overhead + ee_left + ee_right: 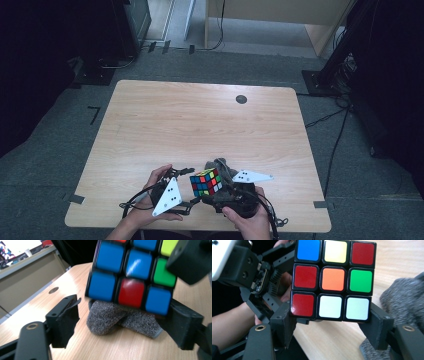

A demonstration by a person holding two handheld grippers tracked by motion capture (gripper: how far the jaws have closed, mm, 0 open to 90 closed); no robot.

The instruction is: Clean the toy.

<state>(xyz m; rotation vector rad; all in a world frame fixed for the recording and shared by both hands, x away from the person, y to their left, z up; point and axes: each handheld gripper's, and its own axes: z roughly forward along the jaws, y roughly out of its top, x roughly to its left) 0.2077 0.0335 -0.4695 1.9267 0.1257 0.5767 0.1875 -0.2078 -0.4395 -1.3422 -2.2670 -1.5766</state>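
Multicoloured plastic puzzle cube sits clamped in my right hand-held gripper, lifted above the wooden worktop; my left hand-held gripper, spread wide, seems just left of it.

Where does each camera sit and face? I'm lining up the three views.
High view: above the near table edge, looking down; both hands, left gripper, right gripper.
Left gripper view: looks past its fingers at the multicoloured plastic puzzle cube over the grey knitted cloth.
Right gripper view: faces the cube.
All share the cube.
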